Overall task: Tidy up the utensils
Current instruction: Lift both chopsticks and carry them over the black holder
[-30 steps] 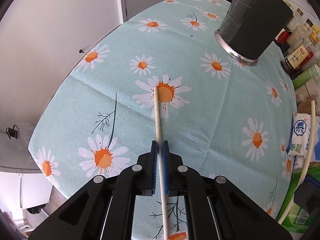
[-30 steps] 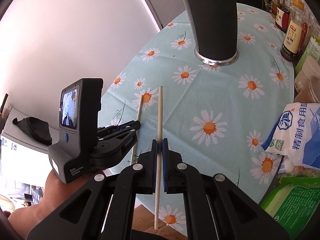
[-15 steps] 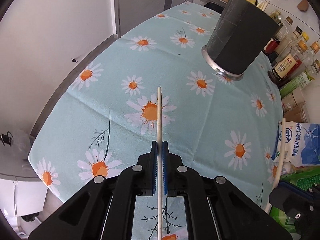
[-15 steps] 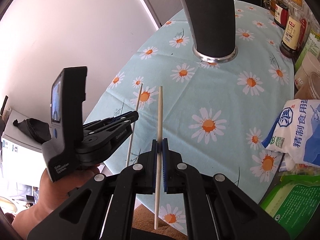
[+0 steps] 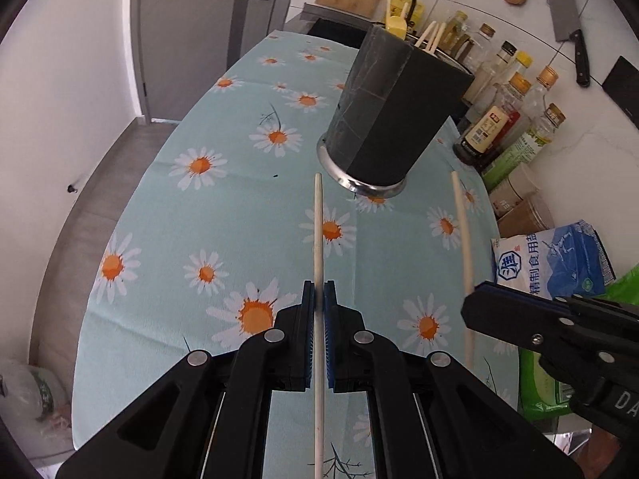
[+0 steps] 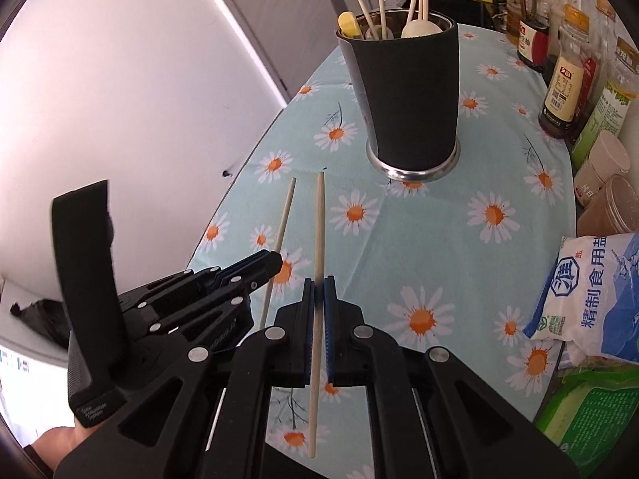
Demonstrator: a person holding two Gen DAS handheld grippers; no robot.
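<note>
A black utensil cup [image 5: 393, 119] with a steel base stands on the daisy tablecloth [image 5: 223, 215]; it also shows in the right wrist view [image 6: 407, 95], holding several chopsticks and spoons. My left gripper [image 5: 318, 299] is shut on a pale chopstick [image 5: 318, 231] that points toward the cup's base. My right gripper [image 6: 318, 299] is shut on a second chopstick [image 6: 318, 231], held above the cloth. Each gripper shows in the other's view: the right gripper [image 5: 479, 299] with its chopstick [image 5: 461, 231], the left gripper [image 6: 275, 259] with its chopstick [image 6: 284, 215].
Sauce bottles [image 5: 499, 119] and jars [image 6: 607, 183] line the right edge by the wall. A salt bag [image 6: 595, 295] and green packets [image 6: 587, 407] lie at the right front. A cleaver [image 5: 571, 32] hangs on the wall. The table's left edge drops to the floor.
Both grippers have lifted and moved forward toward the cup with their chopsticks. The cup's rim and its utensils have come into the left wrist view.
</note>
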